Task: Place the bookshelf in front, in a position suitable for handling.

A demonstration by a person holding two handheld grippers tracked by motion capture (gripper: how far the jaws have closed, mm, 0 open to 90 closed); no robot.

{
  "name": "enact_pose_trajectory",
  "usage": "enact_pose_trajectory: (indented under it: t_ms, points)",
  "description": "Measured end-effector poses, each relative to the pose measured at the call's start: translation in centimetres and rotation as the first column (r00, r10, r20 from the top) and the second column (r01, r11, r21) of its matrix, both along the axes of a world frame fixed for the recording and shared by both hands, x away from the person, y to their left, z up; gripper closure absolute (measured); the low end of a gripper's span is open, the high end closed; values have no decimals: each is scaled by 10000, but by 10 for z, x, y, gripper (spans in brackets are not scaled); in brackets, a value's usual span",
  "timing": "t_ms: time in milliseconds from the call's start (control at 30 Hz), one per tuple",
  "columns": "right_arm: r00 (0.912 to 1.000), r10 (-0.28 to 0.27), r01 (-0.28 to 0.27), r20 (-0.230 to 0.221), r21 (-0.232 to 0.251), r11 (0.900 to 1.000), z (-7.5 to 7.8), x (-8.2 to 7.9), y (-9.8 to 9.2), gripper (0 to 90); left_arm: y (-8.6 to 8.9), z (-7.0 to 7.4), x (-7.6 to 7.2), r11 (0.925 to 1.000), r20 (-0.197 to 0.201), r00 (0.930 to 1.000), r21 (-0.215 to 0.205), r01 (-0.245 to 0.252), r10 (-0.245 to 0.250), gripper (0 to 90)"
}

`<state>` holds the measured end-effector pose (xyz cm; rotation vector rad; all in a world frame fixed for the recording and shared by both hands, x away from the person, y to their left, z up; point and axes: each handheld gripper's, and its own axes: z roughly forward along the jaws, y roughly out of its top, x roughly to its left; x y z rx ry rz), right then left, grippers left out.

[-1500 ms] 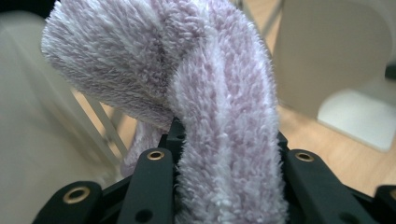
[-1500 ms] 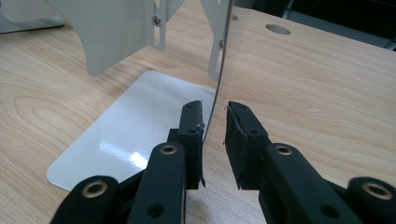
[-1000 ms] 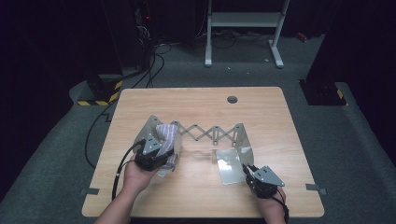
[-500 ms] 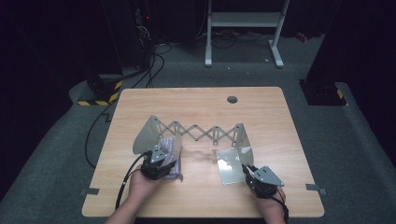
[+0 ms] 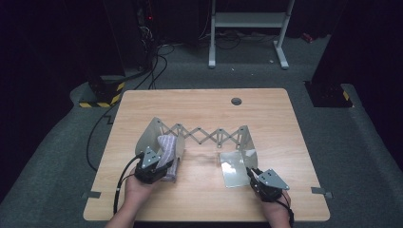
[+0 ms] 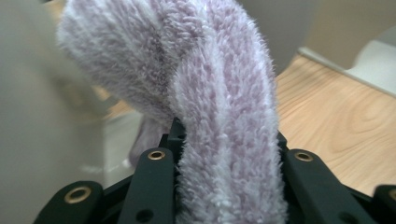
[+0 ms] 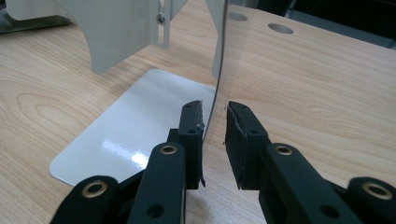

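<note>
A metal rack with a scissor lattice [image 5: 209, 135] stands stretched out across the middle of the table. Its left end plate [image 5: 148, 134] is upright. A fluffy lilac sock [image 5: 167, 143] leans against that plate, and my left gripper [image 5: 154, 164] is shut on it from the near side. Up close the sock [image 6: 219, 93] bulges out between the black jaws of my left gripper [image 6: 226, 156]. My right gripper [image 5: 255, 175] sits at the rack's right end. There the thin upright plate [image 7: 218, 70] runs between its jaws [image 7: 214, 116], with a gap on the right side.
The right end's glossy flat base plate [image 7: 135, 126] lies on the wood beside my right gripper. A round cable hole [image 5: 236, 101] is at the table's far side. Cables trail off the left edge of the table [image 5: 199, 102]. Dark floor surrounds it.
My left hand has drawn the sock toward the near edge and slightly down, away from the top of the left end plate. The right gripper has stayed where it was.
</note>
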<state>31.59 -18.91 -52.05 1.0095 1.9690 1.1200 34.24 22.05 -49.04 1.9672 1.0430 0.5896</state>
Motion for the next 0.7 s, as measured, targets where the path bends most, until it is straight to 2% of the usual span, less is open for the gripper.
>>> enact_pose_trajectory:
  t_ms: [167, 300, 400, 533, 700]
  points:
    - [10000, 9, -9, 17, -8, 10000, 0, 0, 0, 767, 20, -7, -1, 9986, -71, 9986, -54, -522, 522, 664]
    - [10000, 8, -8, -9, 7, 10000, 0, 0, 0, 771, 30, -9, -2, 9970, 34, 9970, 79, -771, 771, 664]
    - [10000, 42, -42, 11, -5, 10000, 0, 0, 1, 774, 38, -10, -2, 9957, -42, 9958, -153, -917, 917, 665]
    - [10000, 69, -69, -4, 3, 10000, 0, 0, 1, 777, 47, -10, -1, 9923, -18, 9926, -227, -1218, 1218, 666]
    - [9999, 144, -144, 0, -12, 9999, -1, 0, 3, 783, 62, -10, 1, 9857, -1, 9866, -434, -1629, 1631, 670]
